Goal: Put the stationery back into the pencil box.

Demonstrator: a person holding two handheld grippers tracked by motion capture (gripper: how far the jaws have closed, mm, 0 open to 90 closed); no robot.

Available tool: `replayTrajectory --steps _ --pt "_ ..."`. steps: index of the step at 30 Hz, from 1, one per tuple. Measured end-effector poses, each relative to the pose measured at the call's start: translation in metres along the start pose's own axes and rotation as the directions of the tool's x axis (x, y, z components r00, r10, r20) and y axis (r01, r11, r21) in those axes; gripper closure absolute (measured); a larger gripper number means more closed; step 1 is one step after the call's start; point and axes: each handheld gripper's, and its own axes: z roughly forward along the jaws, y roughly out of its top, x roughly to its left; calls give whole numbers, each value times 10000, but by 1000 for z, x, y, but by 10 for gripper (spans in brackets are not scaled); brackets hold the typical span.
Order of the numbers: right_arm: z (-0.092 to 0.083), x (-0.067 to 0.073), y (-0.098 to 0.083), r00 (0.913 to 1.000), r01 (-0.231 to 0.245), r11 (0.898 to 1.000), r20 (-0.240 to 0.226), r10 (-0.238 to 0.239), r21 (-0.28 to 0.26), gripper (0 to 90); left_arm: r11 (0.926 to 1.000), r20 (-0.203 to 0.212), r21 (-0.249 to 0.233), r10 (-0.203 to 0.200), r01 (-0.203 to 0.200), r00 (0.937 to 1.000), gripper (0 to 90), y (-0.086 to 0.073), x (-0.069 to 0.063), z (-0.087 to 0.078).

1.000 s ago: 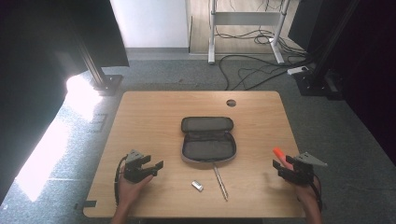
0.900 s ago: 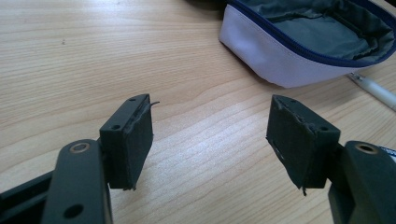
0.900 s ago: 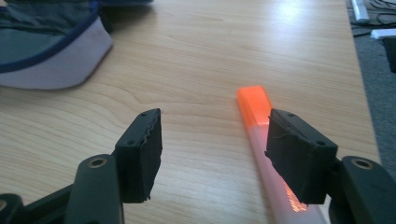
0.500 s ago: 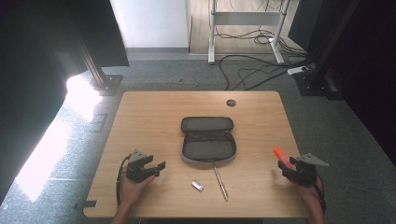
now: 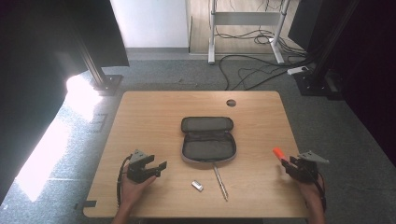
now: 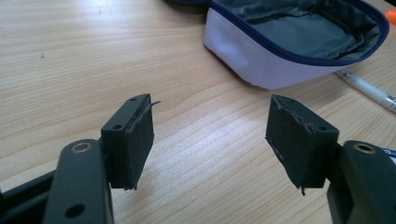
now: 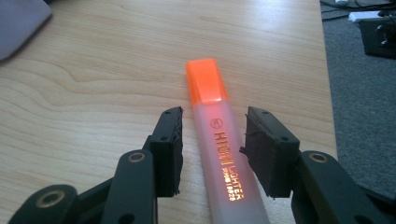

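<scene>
From the high view I am looking down on the wooden worktop [image 5: 140, 121], where the pencil case [image 5: 208, 139] is lying open near the middle, its lid folded back toward the far edge. A pen [image 5: 220, 176] is lying just off the case's near edge, and a small silvery object [image 5: 197, 186], too small to identify, is sitting beside it toward the near edge. I am holding the left gripper [image 5: 159, 166] near the near-left corner, and the right gripper [image 5: 286, 164] near the right edge, with the orange highlighter [image 5: 279, 153] poking out ahead of it. In the left gripper view, the left gripper [image 6: 210, 140] is hovering with its jaws spread wide and nothing between them; bare wood is showing in the gap, and the pencil case [image 6: 289, 46] is sitting beyond with its grey lining exposed and the pen [image 6: 369, 91] at its right. In the right gripper view, the right gripper [image 7: 212, 140] is straddling the highlighter [image 7: 219, 149], which is lying flat on the worktop near the right edge, orange cap pointing away; a narrow gap is showing on each side, so the jaws are released around it, not pinching.
</scene>
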Motion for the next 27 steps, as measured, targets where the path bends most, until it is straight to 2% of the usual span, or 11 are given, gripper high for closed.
replayTrajectory --steps 6,12,20,27 --pt "5 -1 -1 9999 115 9998 126 -117 163 558 9999 36 37 122 -122 9999 324 0 -3 0" --pt "9 -3 -3 9996 162 9990 206 -171 406 586 10000 21 26 79 -79 10000 323 0 -2 0" --pt "10 -1 -3 9994 257 9989 234 -267 400 650 9999 55 48 -124 124 9999 323 -2 0 1" --pt "11 -1 -1 9997 183 9991 149 -189 394 655 9999 -29 62 -126 126 9999 323 -3 1 1"
